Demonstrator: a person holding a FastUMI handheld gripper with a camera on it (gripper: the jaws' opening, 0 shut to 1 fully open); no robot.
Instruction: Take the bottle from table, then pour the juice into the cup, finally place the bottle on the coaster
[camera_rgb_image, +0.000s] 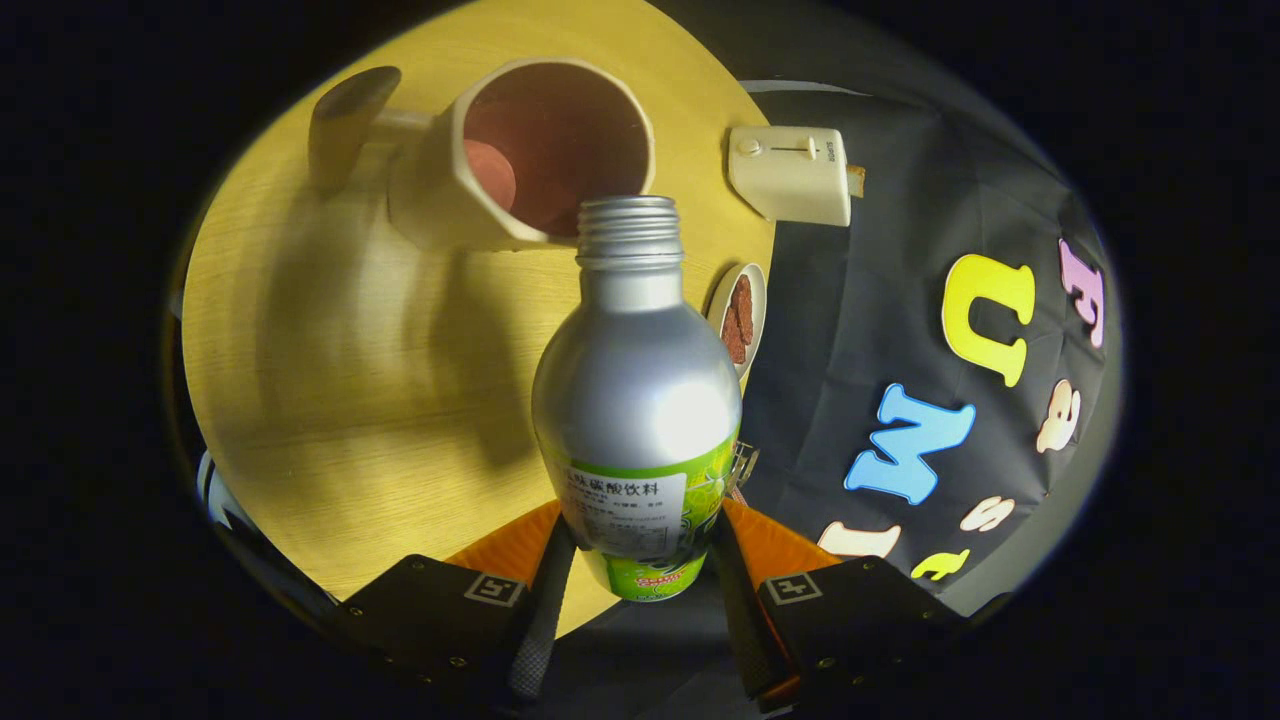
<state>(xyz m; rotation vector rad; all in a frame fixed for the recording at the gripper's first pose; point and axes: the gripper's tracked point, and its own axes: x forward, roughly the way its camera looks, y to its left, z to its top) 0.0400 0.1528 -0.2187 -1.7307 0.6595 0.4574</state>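
Observation:
A silver bottle (636, 400) with a green label sits between my fingers, and my gripper (636, 570) is shut on its lower body. The cap is off and the threaded neck (629, 232) shows bare. The bottle is tipped over, its mouth right at the rim of a cream cup (520, 155) with a reddish-brown inside. The cup stands on the round yellow wooden table (350, 380) beyond the fingers, its handle pointing away from the bottle. I see no liquid running at the mouth.
A cream toaster (792, 172) stands at the table's edge beside the cup. A small white dish (740, 315) with brown pieces lies near the bottle's shoulder. A dark rounded object (345, 120) sits beyond the cup's handle. The booth's black cloth wall hangs behind.

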